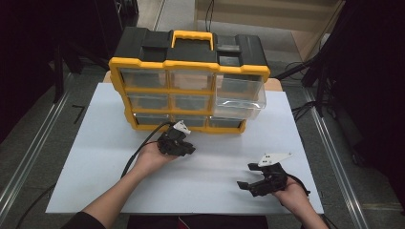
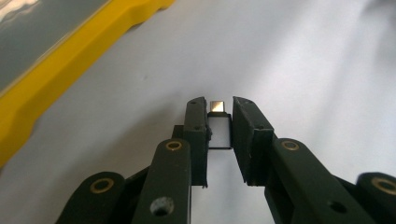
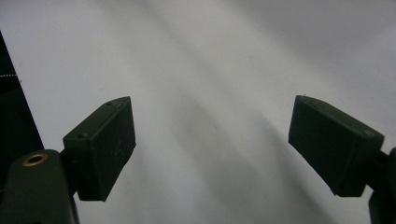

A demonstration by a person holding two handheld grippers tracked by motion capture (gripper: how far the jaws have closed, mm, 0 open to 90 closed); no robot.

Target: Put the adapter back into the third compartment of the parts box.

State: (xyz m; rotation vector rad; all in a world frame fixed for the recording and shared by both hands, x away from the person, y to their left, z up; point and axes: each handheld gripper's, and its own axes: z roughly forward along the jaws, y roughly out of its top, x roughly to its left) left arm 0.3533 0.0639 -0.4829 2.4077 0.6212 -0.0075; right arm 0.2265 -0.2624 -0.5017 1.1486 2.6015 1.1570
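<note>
A small white adapter (image 2: 219, 131) with a metal plug at its tip sits between the jaws of my left gripper (image 2: 219, 105), which is shut on it just above the white table top. In the high view my left gripper (image 1: 189, 149) is held in front of the bottom row of a yellow and black drawer cabinet (image 1: 143, 63). The cabinet's yellow edge (image 2: 51, 84) shows at the left of the left gripper view. My right gripper (image 1: 243, 185) rests near the table's front right, open, with nothing between its jaws (image 3: 212, 135).
The cabinet's clear top right drawer (image 1: 239, 98) is pulled out towards me and looks empty. The white table top (image 1: 95, 157) stretches between the two grippers and to the left. A cable (image 1: 138, 150) trails from the left gripper. Floor rails run along both sides.
</note>
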